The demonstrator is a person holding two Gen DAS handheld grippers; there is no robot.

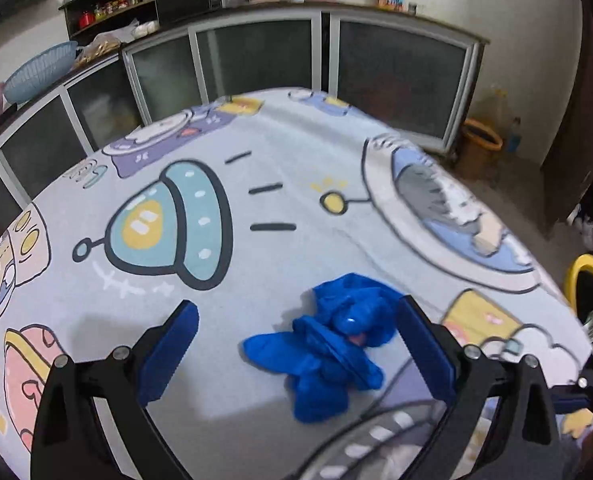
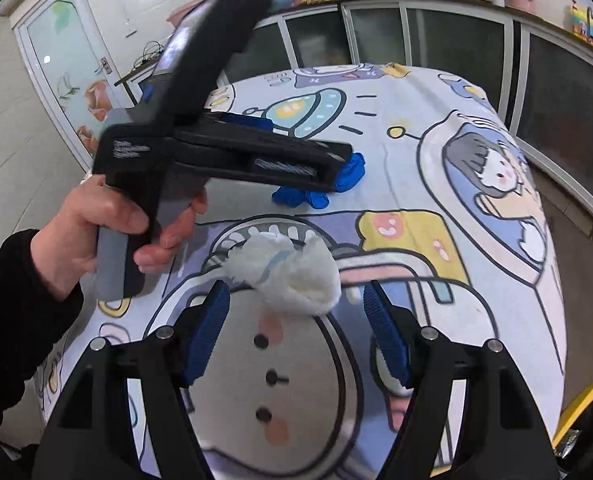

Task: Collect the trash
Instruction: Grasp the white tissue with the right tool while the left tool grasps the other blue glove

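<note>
A crumpled blue glove (image 1: 336,344) lies on the cartoon-print tablecloth (image 1: 280,184). My left gripper (image 1: 296,312) is open around it, and the glove sits closer to the right-hand finger (image 1: 420,340). In the right wrist view a wad of white tissue (image 2: 292,272) lies on the cloth just past my right gripper (image 2: 296,292), which stands open with its blue pads (image 2: 208,328) on either side and apart from the tissue. Farther back in that view a hand (image 2: 108,232) holds the left gripper's black body over the blue glove (image 2: 320,192).
A yellow-rimmed bin (image 1: 588,276) stands off the table's right edge and also shows at bin (image 2: 592,392). Glass-door cabinets (image 1: 400,80) run behind the table. An orange bucket (image 1: 480,140) sits on the floor at the back right.
</note>
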